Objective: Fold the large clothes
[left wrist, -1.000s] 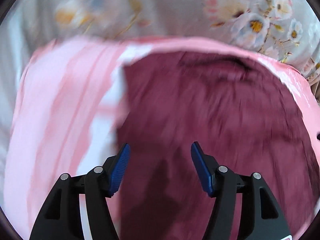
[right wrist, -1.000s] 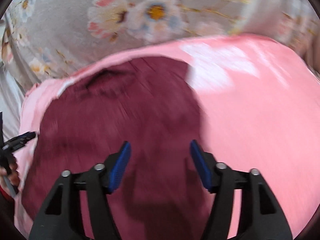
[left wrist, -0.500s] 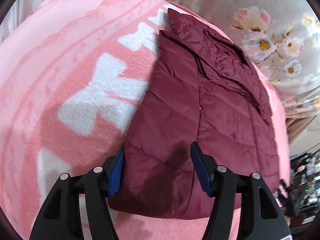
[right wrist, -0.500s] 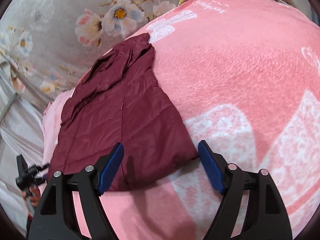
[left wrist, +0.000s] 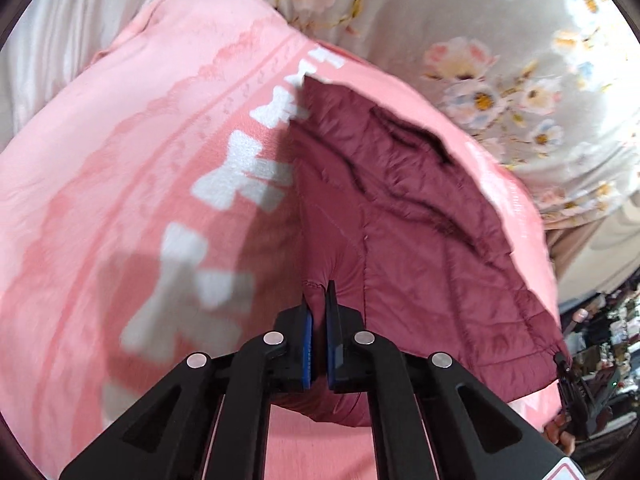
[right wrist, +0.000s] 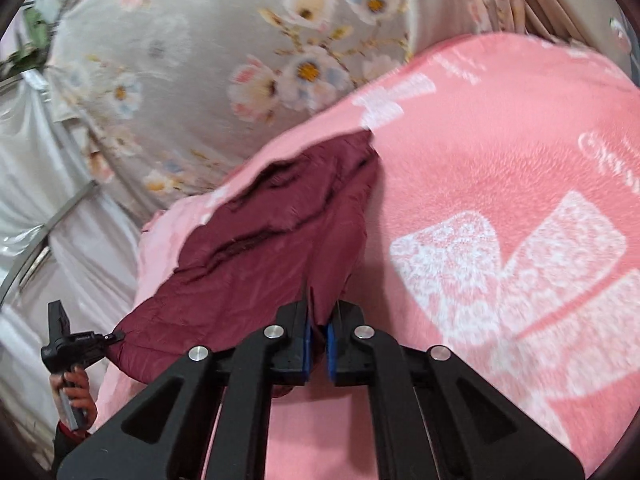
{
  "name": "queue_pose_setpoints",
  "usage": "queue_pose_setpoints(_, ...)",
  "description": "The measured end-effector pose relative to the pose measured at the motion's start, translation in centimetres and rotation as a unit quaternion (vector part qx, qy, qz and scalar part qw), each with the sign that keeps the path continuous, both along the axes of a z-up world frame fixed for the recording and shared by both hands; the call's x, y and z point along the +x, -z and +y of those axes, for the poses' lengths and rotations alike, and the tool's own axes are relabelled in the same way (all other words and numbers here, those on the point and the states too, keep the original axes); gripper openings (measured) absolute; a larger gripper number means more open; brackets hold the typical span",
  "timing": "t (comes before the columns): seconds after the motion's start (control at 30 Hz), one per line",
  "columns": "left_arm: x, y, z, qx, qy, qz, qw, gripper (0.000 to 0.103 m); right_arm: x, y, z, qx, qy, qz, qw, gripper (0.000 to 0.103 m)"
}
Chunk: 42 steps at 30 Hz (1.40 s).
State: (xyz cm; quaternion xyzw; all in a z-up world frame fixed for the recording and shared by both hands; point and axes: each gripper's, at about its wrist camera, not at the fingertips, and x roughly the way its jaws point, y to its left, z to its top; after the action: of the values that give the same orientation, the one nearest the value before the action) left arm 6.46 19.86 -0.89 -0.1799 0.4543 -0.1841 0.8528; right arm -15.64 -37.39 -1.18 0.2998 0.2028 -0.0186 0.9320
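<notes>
A maroon quilted jacket (left wrist: 420, 232) lies folded on a pink blanket (left wrist: 120, 184); it also shows in the right wrist view (right wrist: 280, 264). My left gripper (left wrist: 319, 300) is shut on the jacket's near left hem corner and lifts it a little. My right gripper (right wrist: 319, 312) is shut on the near right hem corner, the fabric pulled up between the pads. Each gripper also shows at the far edge of the other's view, the right one (left wrist: 576, 396) and the left one (right wrist: 68, 344), both at the hem.
The pink blanket (right wrist: 500, 200) with white bow prints covers the bed. A grey floral sheet (right wrist: 240, 60) lies beyond it, also in the left wrist view (left wrist: 500, 40). White drapery (right wrist: 36, 184) hangs at the left. Cluttered shelves (left wrist: 608, 332) stand at the right.
Both grippers came down to the jacket's near hem and shut on its corners. The hem is now raised off the blanket.
</notes>
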Motion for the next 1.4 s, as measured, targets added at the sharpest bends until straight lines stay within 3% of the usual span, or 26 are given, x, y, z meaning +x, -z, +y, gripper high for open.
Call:
queue_pose_setpoints(0.13, -5.3, -4.2, 2.8, -0.046, 0.002, -0.037, 0.9983, 0.002, -5.3, -3.6, 0.6, -0.018, 0.003, -0.078, 0.997, 0.004)
queue_pose_setpoints(0.23, -7.2, -8.2, 3.8, -0.069, 0.0, -0.082, 0.9942, 0.002, -6.8, -7.0, 0.0, -0.021, 0.02, -0.128, 0.991, 0.004)
queue_pose_setpoints(0.37, -5.7, -12.8, 2.4, -0.053, 0.001, -0.141, 0.9885, 0.002, -4.3, -10.8, -1.5, -0.037, 0.04, -0.159, 0.986, 0.004)
queue_pose_setpoints(0.5, 0.0, -14.1, -0.9, -0.004, -0.014, -0.157, 0.9876, 0.002, 3.3, -12.7, -3.1, -0.066, 0.073, -0.13, 0.987, 0.004)
queue_pose_setpoints(0.73, 13.6, -9.8, -7.2, 0.086, -0.06, -0.1, 0.9894, 0.003, 17.6, -10.5, -4.5, -0.052, 0.112, -0.037, 0.992, 0.004)
queue_pose_setpoints(0.9, 19.9, -3.9, -9.7, 0.136, -0.072, -0.052, 0.9868, 0.003, 24.8, -4.8, -6.0, -0.05, 0.129, 0.05, 0.989, 0.004)
queue_pose_setpoints(1.03, 22.4, 0.8, -10.6, 0.16, -0.066, -0.015, 0.9848, 0.005, 27.9, -0.8, -6.7, -0.052, 0.132, 0.094, 0.985, 0.004)
queue_pose_setpoints(1.17, 24.3, 4.2, -10.7, 0.152, -0.059, 0.01, 0.9866, 0.01, 29.6, 1.7, -6.7, -0.073, 0.134, 0.126, 0.98, 0.004)
queue_pose_setpoints(1.4, 25.2, 6.2, -10.6, 0.126, -0.044, -0.007, 0.991, 0.015, 30.9, 4.8, -6.8, -0.082, 0.135, 0.156, 0.975, 0.005)
